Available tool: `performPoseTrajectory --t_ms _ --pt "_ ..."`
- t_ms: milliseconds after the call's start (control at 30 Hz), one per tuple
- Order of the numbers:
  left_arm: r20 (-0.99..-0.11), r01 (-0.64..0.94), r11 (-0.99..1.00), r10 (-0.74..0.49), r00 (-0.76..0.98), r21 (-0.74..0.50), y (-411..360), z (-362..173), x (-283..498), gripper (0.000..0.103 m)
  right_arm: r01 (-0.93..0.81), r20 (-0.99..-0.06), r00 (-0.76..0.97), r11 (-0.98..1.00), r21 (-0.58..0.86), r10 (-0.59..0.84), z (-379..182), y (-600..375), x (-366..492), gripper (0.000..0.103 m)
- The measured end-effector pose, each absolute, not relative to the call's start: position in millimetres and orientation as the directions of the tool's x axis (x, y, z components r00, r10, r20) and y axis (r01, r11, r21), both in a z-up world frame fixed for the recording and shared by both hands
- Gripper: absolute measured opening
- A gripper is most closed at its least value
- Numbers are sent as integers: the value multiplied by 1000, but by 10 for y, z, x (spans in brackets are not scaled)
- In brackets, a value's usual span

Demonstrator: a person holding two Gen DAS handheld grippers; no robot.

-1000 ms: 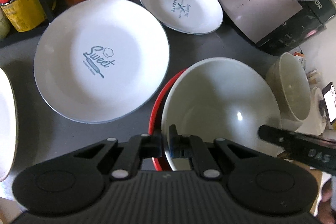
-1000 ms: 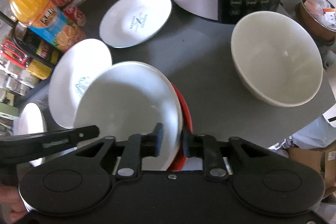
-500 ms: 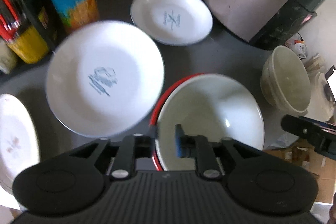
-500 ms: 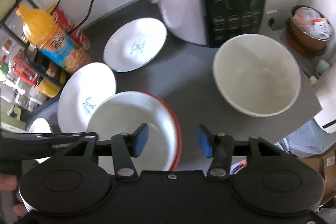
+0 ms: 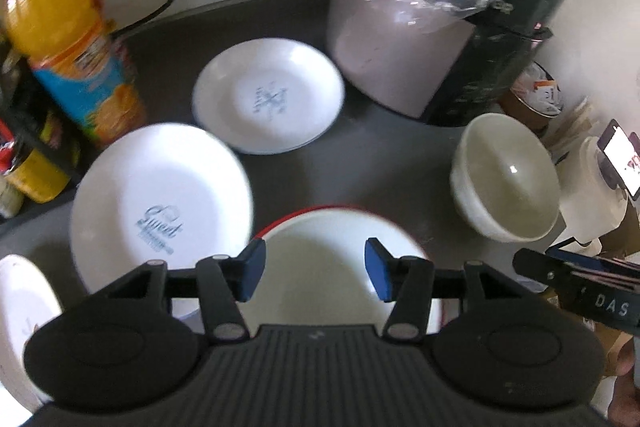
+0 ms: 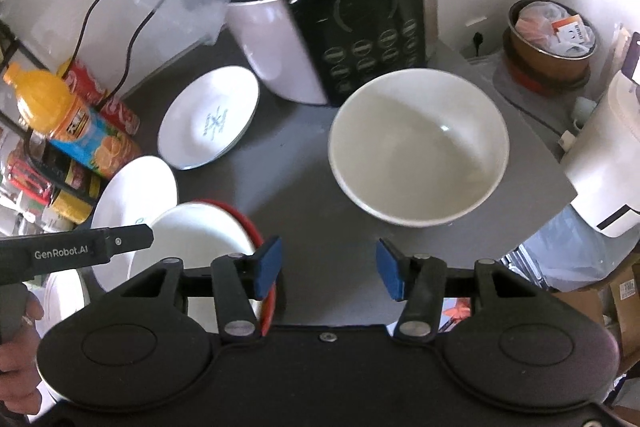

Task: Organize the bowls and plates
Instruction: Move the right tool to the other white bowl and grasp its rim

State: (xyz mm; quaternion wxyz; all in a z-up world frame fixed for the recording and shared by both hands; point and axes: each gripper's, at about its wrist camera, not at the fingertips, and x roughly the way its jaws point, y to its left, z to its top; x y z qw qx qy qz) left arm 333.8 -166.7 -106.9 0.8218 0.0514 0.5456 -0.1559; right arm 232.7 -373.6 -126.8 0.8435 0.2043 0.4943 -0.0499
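The left gripper point(image 5: 315, 269) is hovering with its blue-padded jaws standing wide apart, holding nothing, directly above the white bowl point(image 5: 320, 267). That bowl is sitting nested inside a red-rimmed bowl point(image 5: 304, 215) on the dark grey surface point(image 5: 400, 167); neither is showing any contents. The right gripper point(image 6: 329, 271) is likewise standing spread and gripping nothing, poised over bare surface just right of the nested pair, pointing toward the cream bowl point(image 6: 418, 151), which is standing upright and apart, with nothing in it. Beyond the left gripper, the "Sweet" plate point(image 5: 160, 211) is lying just beside the nested bowls, and a smaller printed plate point(image 5: 268, 97) is lying farther back, near the rice cooker point(image 6: 340, 19). An orange juice bottle point(image 5: 64, 39) is standing at the left edge.
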Motion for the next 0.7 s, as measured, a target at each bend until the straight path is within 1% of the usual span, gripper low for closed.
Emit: performPoseTrajectory --t_ms 100,233,300,333,467,567,700 --pt "-911 338 938 -208 356 -82 -1868 -1087 3359 53 302 -853 510 906 296 109 -1305 -3897 2324 48" --pt "-910 348 933 -220 351 -92 -2140 -1127 3403 53 330 -857 508 897 293 93 -1380 -4110 2326 47" --pt "-912 353 931 -220 345 -91 -2276 -1170 3430 53 348 -862 499 891 292 88 -1438 -4217 2347 41" --pt "-914 355 931 -218 343 -89 -2339 -1190 3441 53 354 -863 498 888 293 87 -1459 -4255 2357 40" --pt "-917 372 926 -205 342 -68 -2546 -1279 3455 53 363 -866 495 887 286 77 -1530 -4406 2403 39" --pt "-920 370 927 -195 340 -60 -2651 -1354 3475 53 369 -869 490 886 282 73 -1574 -4495 2442 35" --pt "-924 358 931 -190 331 -63 -2786 -1453 3523 53 381 -877 477 887 261 54 -1639 -4604 2490 35"
